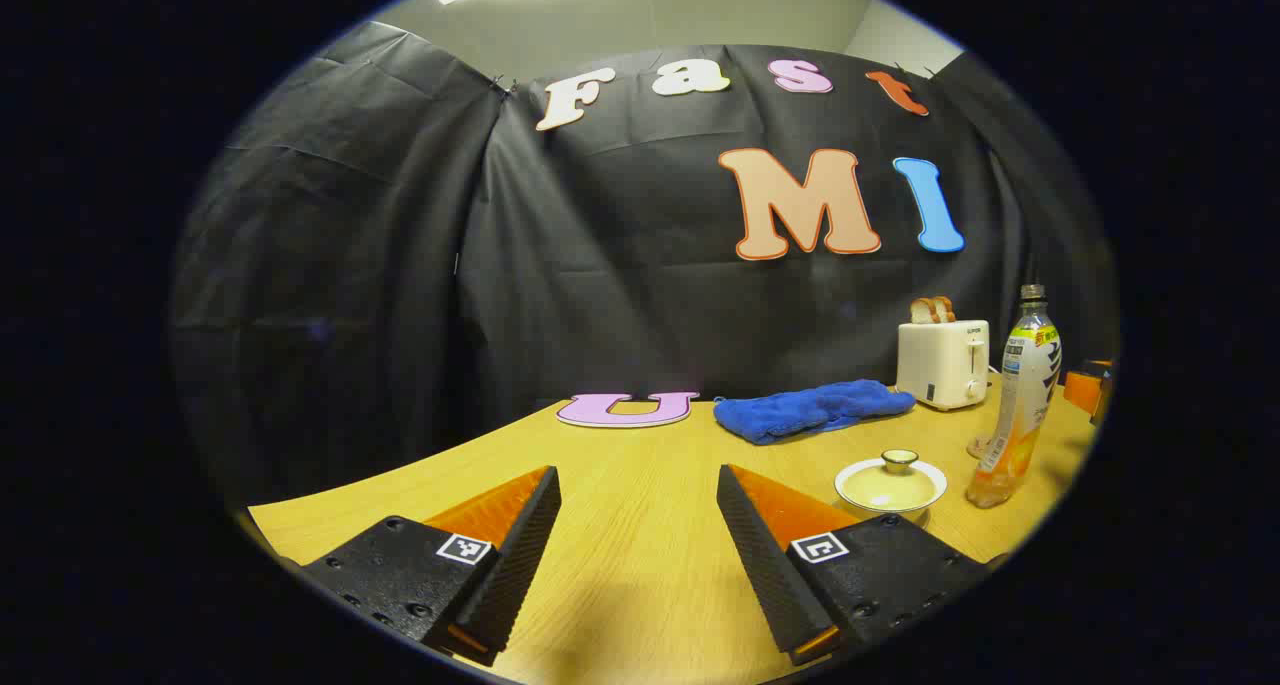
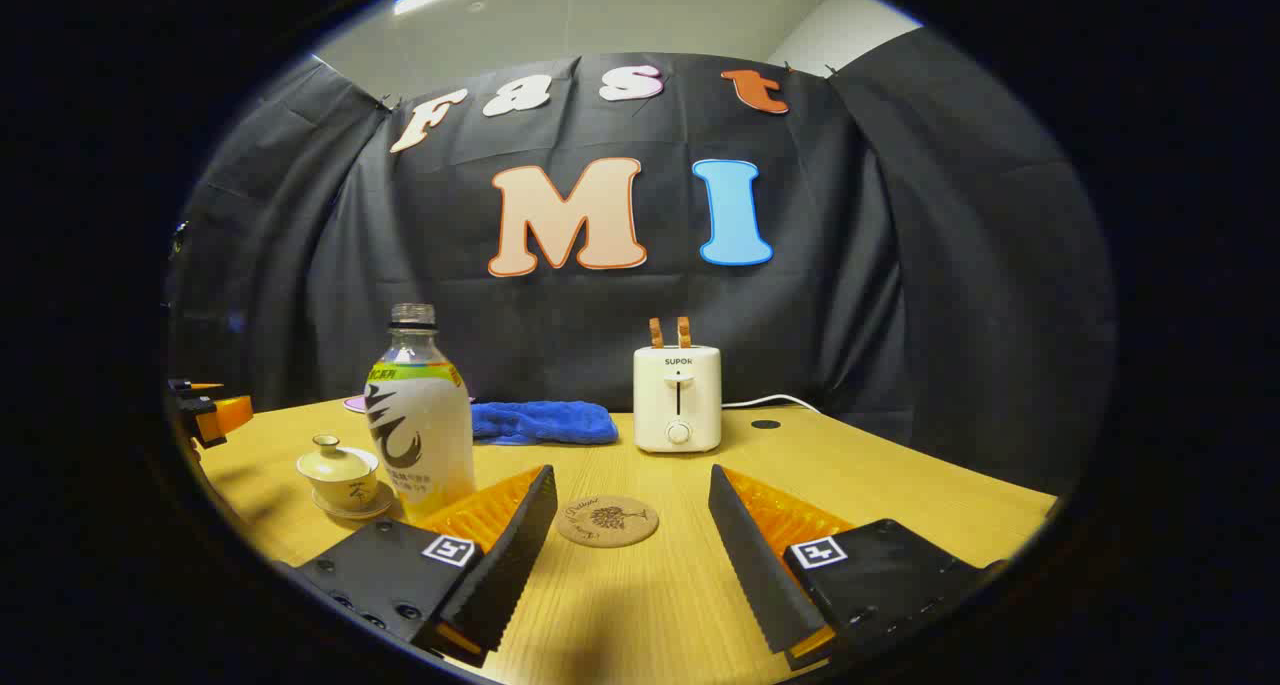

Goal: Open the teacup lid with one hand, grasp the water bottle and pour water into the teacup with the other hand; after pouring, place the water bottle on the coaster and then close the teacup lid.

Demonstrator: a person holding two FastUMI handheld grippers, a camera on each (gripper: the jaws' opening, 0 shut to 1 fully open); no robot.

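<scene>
In the left gripper view, the left gripper (image 1: 637,550) sits at the bottom middle with its fingers (image 1: 510,565) spread wide apart, nothing between them, just bare light wooden desk (image 1: 640,485). Right of the fingers, lower right of the frame, is the small cream ceramic teacup with its knobbed lid (image 1: 891,483) still on. Just right of that stands the clear plastic water bottle with the white and yellow-green label (image 1: 1018,405), cap off, with a bit of orange-ish liquid showing at the bottom. Behind them, a crumpled blue cloth (image 1: 810,410) lies mid-frame, and a white toaster with two slices of toast sticking up (image 1: 943,360) sits to its right.

Over in the right gripper view, going left to right: the other gripper (image 2: 205,410) peeks in at the far left edge; can't tell its state from here. Then the lidded teacup (image 2: 340,477) on its saucer at lower left, and the water bottle (image 2: 420,415) upright right beside it, maybe touching, hard to say. The right gripper (image 2: 632,555) is at the bottom centre, fingers (image 2: 515,555) released and wide, holding nothing. Between the fingertips, a little farther back, lies the round cork coaster with a dark printed design (image 2: 607,520), flat on the desk (image 2: 900,505). Blue cloth (image 2: 543,422) and toaster (image 2: 677,397) are behind, in mid-frame.
</scene>
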